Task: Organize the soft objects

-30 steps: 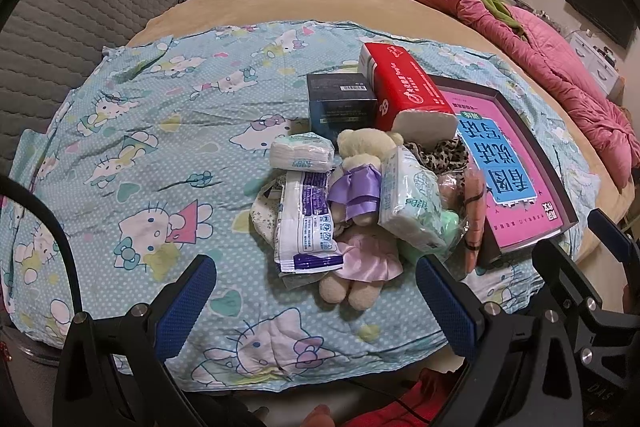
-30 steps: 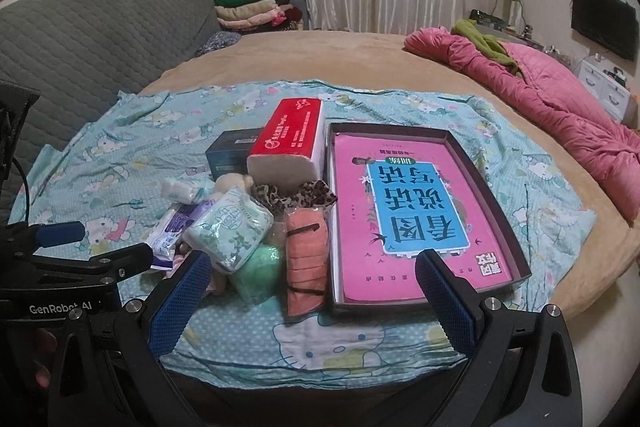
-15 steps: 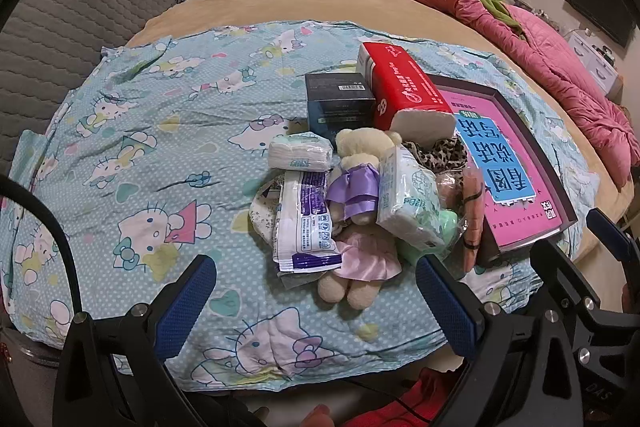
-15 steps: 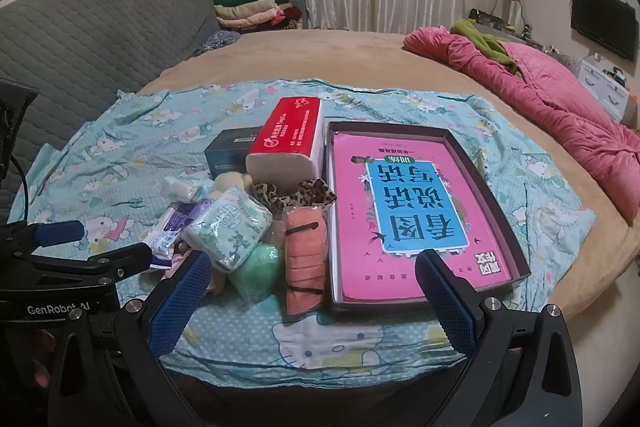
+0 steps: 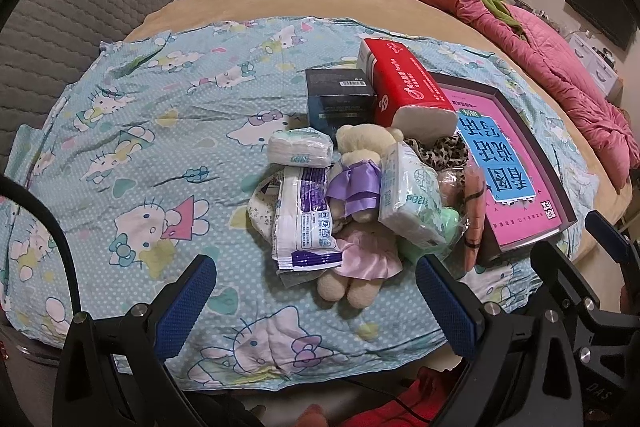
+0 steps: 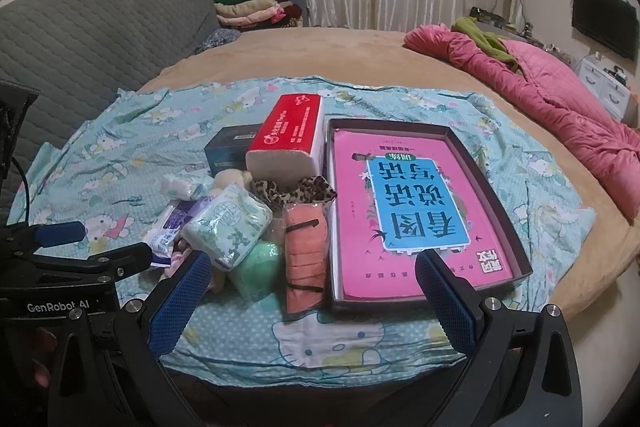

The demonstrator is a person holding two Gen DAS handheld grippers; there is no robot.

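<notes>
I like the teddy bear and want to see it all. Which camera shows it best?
The left wrist view. There the teddy bear lies nearly whole, head to feet, in its purple and pink dress. In the right wrist view only a bit of its head peeks out behind the tissue pack.

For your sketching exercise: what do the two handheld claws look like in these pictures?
Both claws, left and right, have black angular frames with silver screws and two fingers faced with blue dimpled pads. In the right view, the left claw's body bears white lettering "GenRobot AI", with a black cable looping beside it.
</notes>
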